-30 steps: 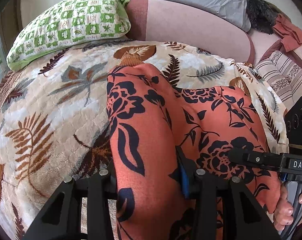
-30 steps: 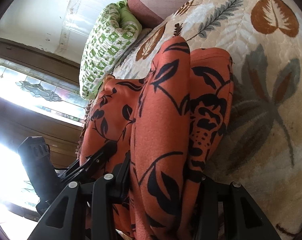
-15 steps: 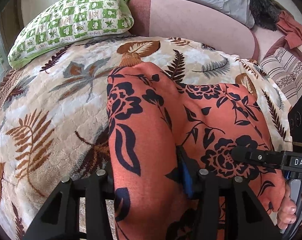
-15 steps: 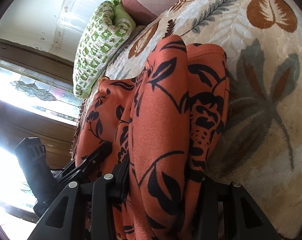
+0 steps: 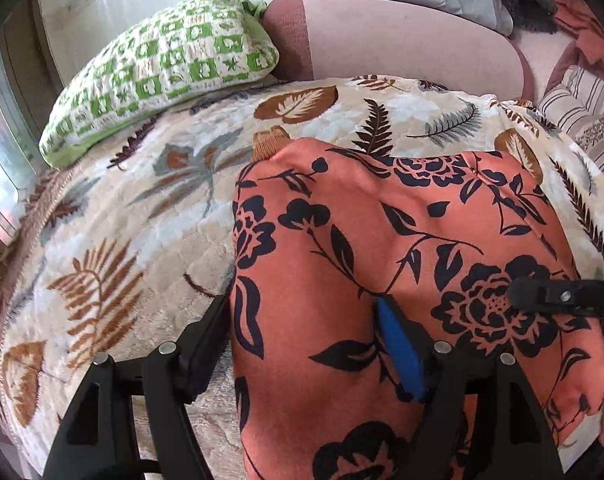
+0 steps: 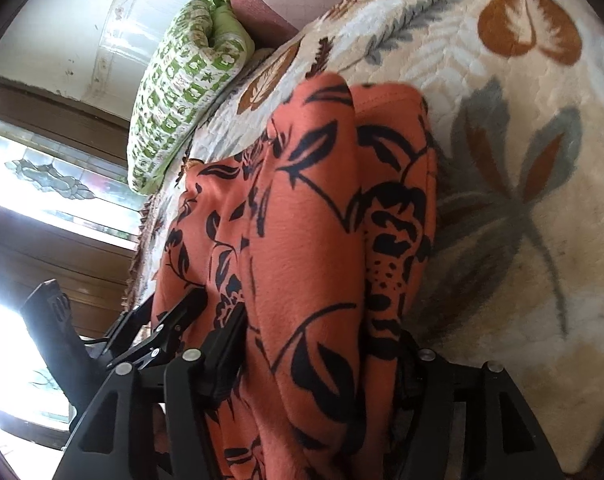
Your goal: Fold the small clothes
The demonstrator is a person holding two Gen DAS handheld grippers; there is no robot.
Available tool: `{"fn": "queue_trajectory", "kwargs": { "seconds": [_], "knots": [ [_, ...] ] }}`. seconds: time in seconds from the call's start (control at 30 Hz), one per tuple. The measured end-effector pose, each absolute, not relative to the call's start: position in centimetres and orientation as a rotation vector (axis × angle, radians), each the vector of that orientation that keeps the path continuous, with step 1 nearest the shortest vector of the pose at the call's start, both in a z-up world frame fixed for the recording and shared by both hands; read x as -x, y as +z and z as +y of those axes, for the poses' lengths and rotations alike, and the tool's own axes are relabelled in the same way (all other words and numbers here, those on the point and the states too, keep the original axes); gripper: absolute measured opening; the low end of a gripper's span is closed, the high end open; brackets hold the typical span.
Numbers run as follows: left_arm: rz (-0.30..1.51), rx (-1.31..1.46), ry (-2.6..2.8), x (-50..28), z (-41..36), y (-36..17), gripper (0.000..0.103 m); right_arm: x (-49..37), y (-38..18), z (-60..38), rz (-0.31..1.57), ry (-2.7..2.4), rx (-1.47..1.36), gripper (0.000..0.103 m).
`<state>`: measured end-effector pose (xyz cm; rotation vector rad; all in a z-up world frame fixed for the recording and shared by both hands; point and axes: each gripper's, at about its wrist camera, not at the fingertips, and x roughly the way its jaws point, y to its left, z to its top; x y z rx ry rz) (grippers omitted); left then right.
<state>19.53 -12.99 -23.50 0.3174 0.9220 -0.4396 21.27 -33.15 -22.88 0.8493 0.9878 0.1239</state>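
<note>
Both tongs have just been opening. The left gripper (image 5: 302, 344) and right gripper (image 6: 322, 356) stand spread, 2 loose folds of the orange floral garment (image 5: 402, 240) between them, lying on the leaf-print blanket (image 5: 122, 240); open blanket lies leftward toward the green pillow (image 5: 162, 64).

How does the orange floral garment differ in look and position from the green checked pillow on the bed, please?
The orange floral garment is orange with black flowers; the green checked pillow has green and white squares. The garment lies flat in the foreground between both grippers' jaws; the pillow sits plump at the far edge, by the headboard. Both rest on the leaf-print blanket.
</note>
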Motion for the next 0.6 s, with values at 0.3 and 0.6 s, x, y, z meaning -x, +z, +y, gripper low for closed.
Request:
{"fn": "queue_trajectory", "kwargs": {
  "seconds": [0.3,0.6],
  "knots": [
    [0.856,-0.314,-0.374,-18.9,-12.4,-20.3,0.076,-18.8,-17.4,-33.6,0.830,-0.099,-0.560,0.064],
    [0.997,-0.288,-0.295,-27.0,-14.6,-21.2,0.076,-22.9,-14.4,-33.8,0.740,0.030,-0.478,0.034]
  ]
}}
